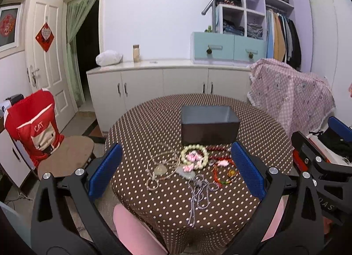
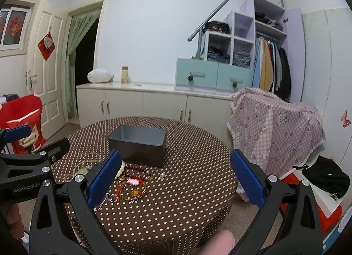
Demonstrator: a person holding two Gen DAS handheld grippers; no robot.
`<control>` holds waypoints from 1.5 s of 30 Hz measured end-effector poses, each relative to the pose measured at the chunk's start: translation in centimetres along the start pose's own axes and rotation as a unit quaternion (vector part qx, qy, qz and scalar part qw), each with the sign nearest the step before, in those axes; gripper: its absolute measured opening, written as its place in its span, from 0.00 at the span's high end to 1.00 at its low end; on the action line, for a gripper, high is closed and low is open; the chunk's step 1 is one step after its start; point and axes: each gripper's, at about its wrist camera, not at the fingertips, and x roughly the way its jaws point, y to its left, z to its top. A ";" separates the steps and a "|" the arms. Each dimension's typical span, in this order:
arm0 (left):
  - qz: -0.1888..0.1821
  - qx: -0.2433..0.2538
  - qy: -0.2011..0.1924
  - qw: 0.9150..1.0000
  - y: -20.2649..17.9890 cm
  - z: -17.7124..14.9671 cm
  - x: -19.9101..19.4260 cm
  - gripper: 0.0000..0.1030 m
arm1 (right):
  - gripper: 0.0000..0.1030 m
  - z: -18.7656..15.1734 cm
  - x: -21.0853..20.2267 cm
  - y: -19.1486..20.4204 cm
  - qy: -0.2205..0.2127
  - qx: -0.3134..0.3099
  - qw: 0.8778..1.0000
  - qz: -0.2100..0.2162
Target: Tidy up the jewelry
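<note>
A dark open box [image 1: 209,122] [image 2: 138,145] stands on a round table with a brown dotted cloth [image 1: 253,127] [image 2: 193,167]. In front of it lies a heap of jewelry: a pale bead bracelet [image 1: 194,157], a beige cord necklace with a round pendant [image 1: 161,163], a dark red bead string [image 1: 216,148] [image 2: 137,168], a red and orange cord bracelet [image 1: 224,174] [image 2: 132,191] and a silver chain [image 1: 199,193]. My left gripper [image 1: 176,171] is open above the heap, holding nothing. My right gripper [image 2: 176,178] is open to the right of the heap, empty.
A chair with a red cover [image 1: 33,131] stands left of the table. A pink checked cloth [image 1: 292,98] [image 2: 275,127] drapes furniture at the right. White cabinets [image 1: 154,83] line the back wall. A black pouch [image 2: 325,175] lies at the right.
</note>
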 end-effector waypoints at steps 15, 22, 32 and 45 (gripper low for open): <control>0.029 -0.026 0.100 0.994 4.3 -3.8 3.5 0.06 | 0.08 -3.5 5.2 4.0 0.117 -0.025 0.992 0.045; 0.031 -0.044 0.128 0.990 6.4 -4.9 5.2 0.06 | 0.08 -4.4 6.8 5.9 0.158 -0.028 0.983 0.092; 0.027 -0.064 0.129 0.989 8.6 -5.5 6.3 0.06 | 0.22 -4.8 8.3 8.6 0.172 -0.050 0.972 0.155; -0.016 -0.058 0.127 0.990 8.9 -6.0 7.9 0.06 | 0.79 -5.6 10.7 10.8 0.179 -0.099 0.958 0.203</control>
